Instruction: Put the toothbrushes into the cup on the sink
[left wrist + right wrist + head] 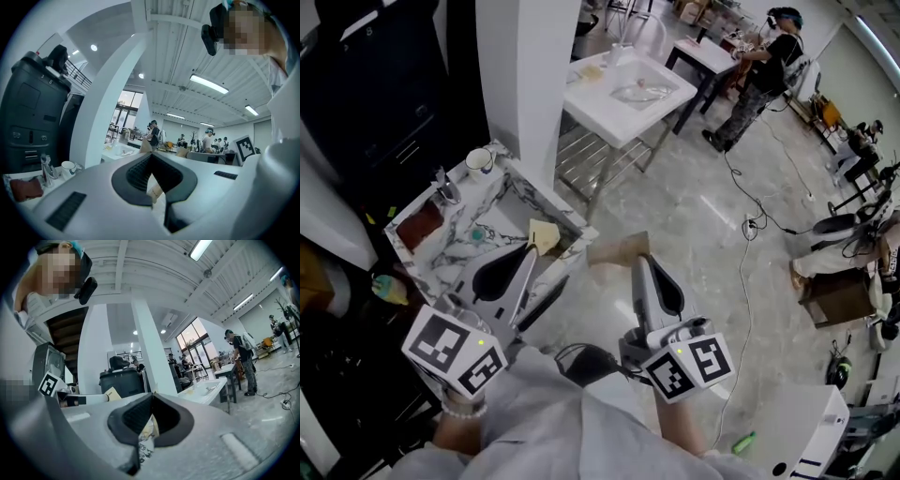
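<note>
The marble-patterned sink (pixel 514 192) stands at the left of the head view, with a white cup (pixel 478 162) on its far corner beside the faucet (pixel 442 187). A small teal thing (pixel 475 234) lies in the basin; I cannot tell whether it is a toothbrush. My left gripper (pixel 532 251) hangs shut over the sink's near edge, next to a beige piece (pixel 544 234). My right gripper (pixel 639 264) is shut over the floor, right of the sink. The left gripper view shows the cup (pixel 68 169) far left of the touching jaws of the left gripper (pixel 151 157). The right gripper (pixel 151 398) holds nothing.
A brown cloth (pixel 419 225) lies on the sink's left side. A white pillar (pixel 520 75) rises behind the sink, and a second white basin (pixel 623 89) on a rack stands beyond it. People (pixel 764 66) work at tables farther off. Cables (pixel 741 187) cross the floor.
</note>
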`<state>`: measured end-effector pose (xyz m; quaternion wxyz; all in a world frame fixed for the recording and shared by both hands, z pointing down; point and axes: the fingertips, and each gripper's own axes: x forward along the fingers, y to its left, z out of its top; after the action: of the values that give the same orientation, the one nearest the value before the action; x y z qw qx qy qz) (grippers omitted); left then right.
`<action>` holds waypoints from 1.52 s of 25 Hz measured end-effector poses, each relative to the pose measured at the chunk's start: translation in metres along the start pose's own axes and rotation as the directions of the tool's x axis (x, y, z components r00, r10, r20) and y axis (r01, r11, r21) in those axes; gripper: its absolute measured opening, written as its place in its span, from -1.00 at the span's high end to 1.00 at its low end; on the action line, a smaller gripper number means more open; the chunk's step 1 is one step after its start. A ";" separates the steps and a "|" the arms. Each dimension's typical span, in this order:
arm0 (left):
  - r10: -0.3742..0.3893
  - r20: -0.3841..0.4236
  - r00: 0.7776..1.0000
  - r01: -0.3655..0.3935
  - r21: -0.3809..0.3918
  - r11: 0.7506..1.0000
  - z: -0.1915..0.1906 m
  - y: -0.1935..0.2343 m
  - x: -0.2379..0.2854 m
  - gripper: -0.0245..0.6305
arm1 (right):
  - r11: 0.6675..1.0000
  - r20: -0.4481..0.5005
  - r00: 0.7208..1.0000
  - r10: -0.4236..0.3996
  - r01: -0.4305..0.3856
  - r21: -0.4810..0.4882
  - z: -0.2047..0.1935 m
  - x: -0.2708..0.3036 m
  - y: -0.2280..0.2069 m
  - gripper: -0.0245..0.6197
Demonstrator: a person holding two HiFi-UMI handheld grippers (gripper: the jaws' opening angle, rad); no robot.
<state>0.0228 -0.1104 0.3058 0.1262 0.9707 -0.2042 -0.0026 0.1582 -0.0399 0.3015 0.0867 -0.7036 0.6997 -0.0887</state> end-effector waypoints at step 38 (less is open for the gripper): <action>0.493 0.083 0.866 -0.491 -0.043 0.870 0.035 0.108 0.019 0.91 | 0.852 -0.127 0.842 0.524 -0.521 0.057 0.002 0.218 0.027 0.93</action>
<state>-0.0045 -0.2220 0.2994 0.1231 0.8843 -0.4501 -0.0167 0.1336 -0.2577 0.2940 0.0659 -0.4778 0.8681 -0.1173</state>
